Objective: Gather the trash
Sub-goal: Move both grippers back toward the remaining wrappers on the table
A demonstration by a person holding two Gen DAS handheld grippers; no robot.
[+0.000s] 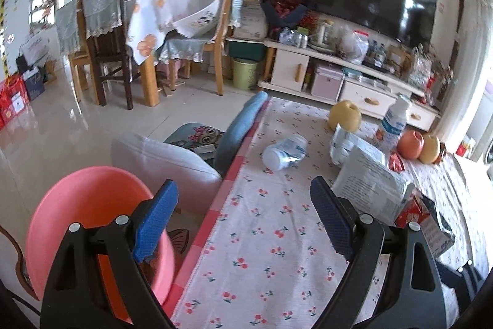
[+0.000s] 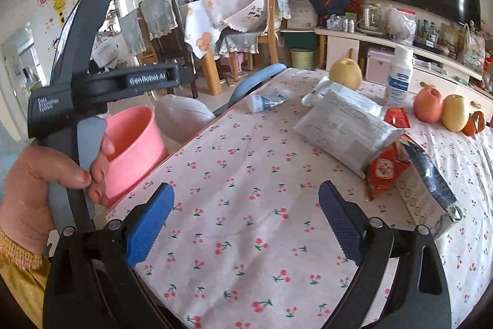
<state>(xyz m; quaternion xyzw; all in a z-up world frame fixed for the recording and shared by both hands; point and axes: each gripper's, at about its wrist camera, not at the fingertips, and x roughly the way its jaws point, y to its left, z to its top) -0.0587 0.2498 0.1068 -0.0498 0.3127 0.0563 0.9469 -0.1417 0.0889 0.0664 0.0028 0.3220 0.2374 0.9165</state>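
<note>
Two grippers over one table: both spread wide, nothing between the pads.
Table (image 2: 246,205): covered by a white cloth with small red cherry print and a pink checked border along its left edge; fills the lower centre of both views.
Pink bin (image 1: 89,211): round plastic tub, standing on the floor just beside the table's left edge, mouth open upward; inner contents cannot be made out.
Left gripper (image 1: 243,218): jaws wide apart, empty, hanging over the table's left border, its left finger in front of the pink bin.
Right gripper (image 2: 246,221): jaws wide apart, empty, above bare cloth near the table's front edge.
Hand (image 2: 46,174): grips the grey handle of the left gripper, seen at the left of the right wrist view, with a mustard-yellow cuff below it.
Grey-white packet (image 2: 345,131): flat printed bag lying on the cloth right of centre, resting against the red wrapper.
Dark foil bag (image 2: 431,184): flattened, at the right, just beside the red wrapper.
Red wrapper (image 2: 383,171): crumpled, wedged between the packet and the foil bag.
Upright white bottle (image 2: 399,76): standing at the far side, near the fruit.
Tipped bottle (image 1: 285,151): white, blue label, lying on its side near the table's left edge.
Yellow pear (image 2: 345,73): far side, behind the packet.
Red apple (image 2: 428,105): touching a second yellow fruit (image 2: 456,112) at the far right.
</note>
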